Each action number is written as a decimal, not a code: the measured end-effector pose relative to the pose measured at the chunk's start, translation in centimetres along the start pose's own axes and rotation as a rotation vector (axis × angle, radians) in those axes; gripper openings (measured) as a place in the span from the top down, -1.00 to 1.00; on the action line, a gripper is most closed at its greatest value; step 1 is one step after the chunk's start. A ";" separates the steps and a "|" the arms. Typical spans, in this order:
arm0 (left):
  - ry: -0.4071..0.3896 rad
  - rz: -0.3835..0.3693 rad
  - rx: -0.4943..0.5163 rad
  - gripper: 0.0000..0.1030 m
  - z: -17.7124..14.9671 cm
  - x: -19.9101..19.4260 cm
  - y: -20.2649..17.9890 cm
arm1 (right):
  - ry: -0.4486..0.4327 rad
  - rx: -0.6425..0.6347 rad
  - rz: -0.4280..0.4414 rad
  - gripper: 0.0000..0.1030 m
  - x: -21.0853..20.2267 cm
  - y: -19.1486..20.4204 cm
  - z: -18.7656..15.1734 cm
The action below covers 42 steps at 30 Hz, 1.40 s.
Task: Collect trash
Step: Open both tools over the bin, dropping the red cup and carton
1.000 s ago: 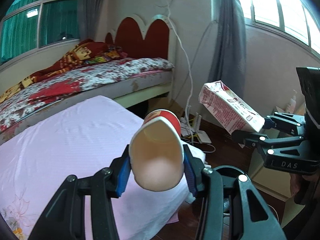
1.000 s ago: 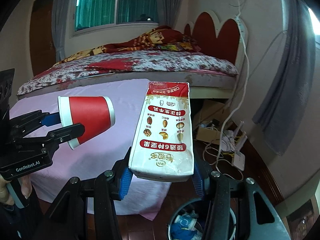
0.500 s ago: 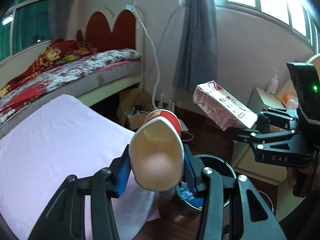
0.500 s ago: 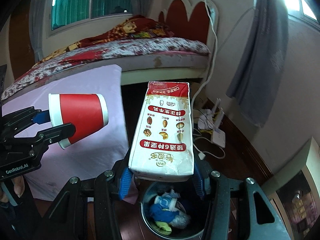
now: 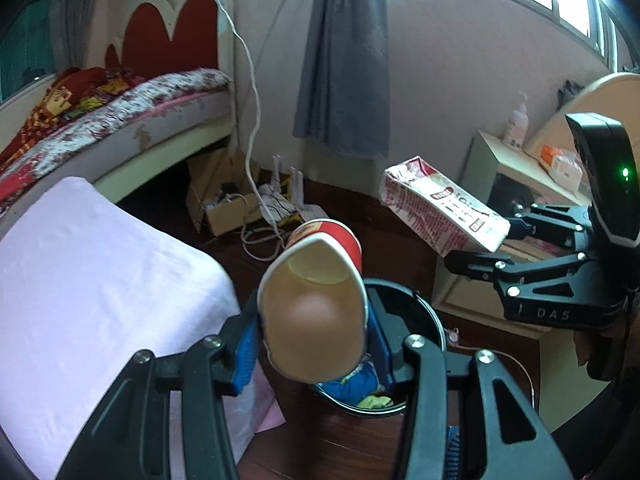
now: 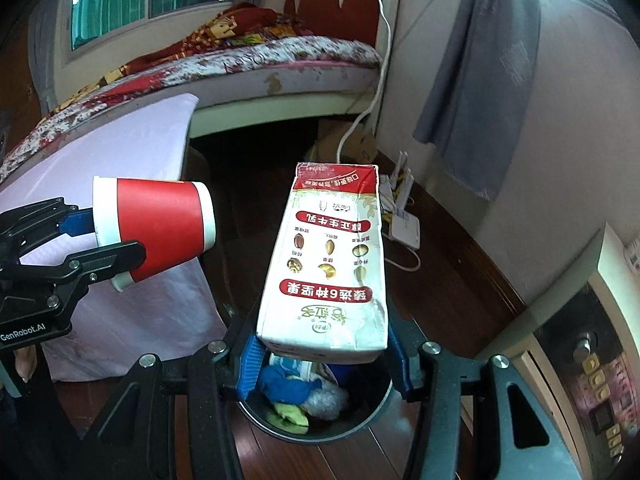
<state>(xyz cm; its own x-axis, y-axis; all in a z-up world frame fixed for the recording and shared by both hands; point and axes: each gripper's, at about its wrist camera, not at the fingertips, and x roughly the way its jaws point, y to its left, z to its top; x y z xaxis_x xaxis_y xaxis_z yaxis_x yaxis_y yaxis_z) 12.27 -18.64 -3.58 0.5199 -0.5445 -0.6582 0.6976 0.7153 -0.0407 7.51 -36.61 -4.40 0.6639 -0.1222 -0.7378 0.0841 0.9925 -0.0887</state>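
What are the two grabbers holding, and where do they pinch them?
The left tool pinches a red paper cup near its bottom. The right tool pinches a milk carton at its base.

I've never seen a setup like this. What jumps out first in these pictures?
Two black grippers each clutch a piece of rubbish above a dark trash bin on the wooden floor. The left gripper squeezes a red paper cup lying on its side, and the right gripper holds a white and red milk carton upside down. The bin already holds blue and yellow scraps, and a bed with a red headboard fills the background.
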 end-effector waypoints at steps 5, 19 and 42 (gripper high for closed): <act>0.051 -0.039 0.005 0.06 -0.8 2.0 -0.9 | 0.047 0.018 0.003 -0.05 1.3 -1.5 -2.2; 0.185 -0.118 0.025 0.06 -3.0 7.7 -3.3 | 0.184 -0.020 0.015 -0.06 5.8 -3.2 -7.4; 0.320 -0.065 -0.060 -0.96 -6.7 13.6 -1.3 | 0.350 -0.130 -0.025 -0.92 14.8 -2.1 -10.4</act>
<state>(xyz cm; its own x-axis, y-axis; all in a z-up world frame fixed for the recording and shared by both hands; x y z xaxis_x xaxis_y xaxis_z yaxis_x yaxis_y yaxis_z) 15.10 -24.00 -17.54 0.2869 -0.4317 -0.8552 0.6889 0.7133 -0.1289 9.38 -40.42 -22.07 0.3666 -0.1599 -0.9165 -0.0135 0.9841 -0.1772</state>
